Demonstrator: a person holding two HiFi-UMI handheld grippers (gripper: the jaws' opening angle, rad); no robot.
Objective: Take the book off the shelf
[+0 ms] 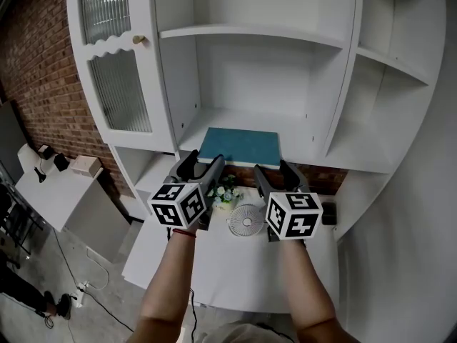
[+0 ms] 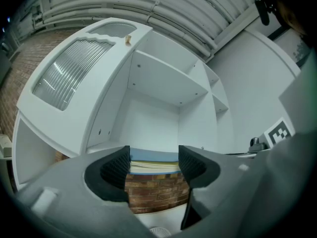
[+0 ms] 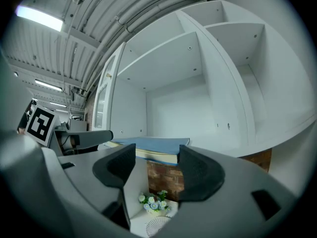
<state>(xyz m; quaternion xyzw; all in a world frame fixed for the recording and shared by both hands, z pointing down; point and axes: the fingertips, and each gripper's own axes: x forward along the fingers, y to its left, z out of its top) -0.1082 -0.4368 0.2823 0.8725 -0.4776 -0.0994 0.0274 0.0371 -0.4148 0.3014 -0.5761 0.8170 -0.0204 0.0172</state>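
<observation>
The book (image 1: 239, 146) lies flat on the shelf (image 1: 307, 145), at its front edge. The left gripper (image 1: 203, 163) and right gripper (image 1: 273, 171) are both released, jaws apart, close before the book, holding nothing.

The person's bare left forearm (image 1: 168, 277) and right forearm (image 1: 305, 284) reach forward side by side. The grey two-jaw left gripper (image 1: 202, 164), topped by a black-and-white marker cube, and the matching right gripper (image 1: 272, 168) point ahead, level with each other, both with jaws spread apart.

book (image 1: 240, 146) near corners hidden, dark object (image 1: 328, 213) unclear
</observation>
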